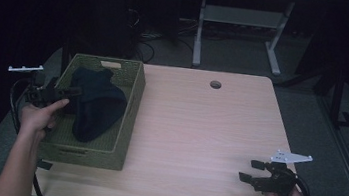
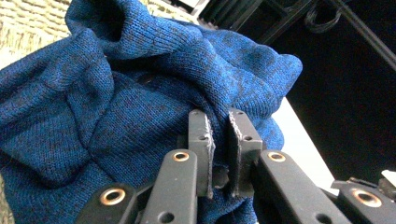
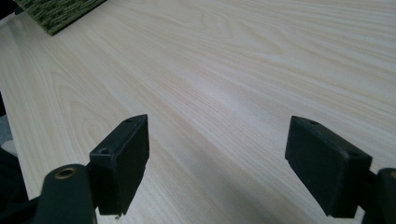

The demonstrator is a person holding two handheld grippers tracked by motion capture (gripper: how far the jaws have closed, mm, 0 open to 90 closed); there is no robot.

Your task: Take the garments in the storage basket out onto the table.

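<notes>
Nearest the high camera, the person's two forearms enter from the bottom edge, each hand carrying a gripper. Largest in the scene, the pale wooden table point(image 1: 198, 131) is bare across its middle and right. At its left end sits the green woven basket point(image 1: 126, 122), and a dark blue knitted garment point(image 1: 95, 108) lies bunched inside it.

At the basket's left wall, the left gripper point(image 1: 70, 92) has its jaws drawn nearly together on a fold of that knit; the left gripper view shows the fabric point(image 2: 140, 102) pinched between the pads. Near the table's front right corner, the right gripper point(image 1: 254, 171) hovers with jaws spread wide, nothing between them.

The step looks like drawing the garment out of the basket. A thin pinch of loose knit can slip, so the lift probably goes best slowly and straight up past the rim. The free gripper could then take a second edge once the cloth hangs clear.
</notes>
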